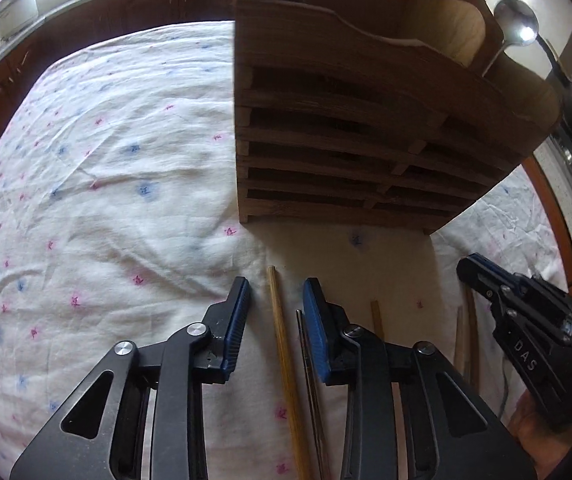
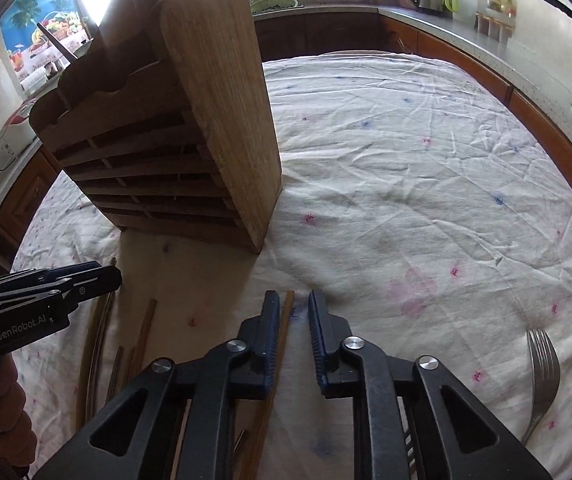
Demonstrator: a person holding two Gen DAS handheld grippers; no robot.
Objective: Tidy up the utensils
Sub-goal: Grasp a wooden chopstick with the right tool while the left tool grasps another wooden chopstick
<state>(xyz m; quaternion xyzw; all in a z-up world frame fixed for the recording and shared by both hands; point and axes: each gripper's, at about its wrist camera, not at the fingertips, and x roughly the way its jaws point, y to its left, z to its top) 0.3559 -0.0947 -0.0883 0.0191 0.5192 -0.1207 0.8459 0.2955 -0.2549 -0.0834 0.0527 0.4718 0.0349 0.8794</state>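
Over on the left, the left tongs (image 1: 276, 284) are hovering low over the clothed tabletop (image 1: 106, 160), just in front of the wooden rack (image 1: 346, 140). They are standing narrowly spread and pinching nothing. A wooden chopstick (image 1: 282, 344) is lying lengthwise in the gap, and a slim metal chopstick (image 1: 306, 360) is running along by the right-hand pad. That alignment is looking deliberate: pads either side of the shaft, ready to nip it.

Moving across, more pale wooden sticks (image 1: 376, 316) are lying loose on the cloth in front of the rack.

Then the right tongs (image 2: 292, 296), in front of the rack's right-hand corner, are also slightly apart. Another brown chopstick (image 2: 284, 320) is sitting against the left pad, with daylight showing on its other side, so it isn't being gripped.

Farthest right of the rack, a steel fork (image 2: 542, 368) is waiting, tines towards the rack. The rack's slatted front is facing both tongs.
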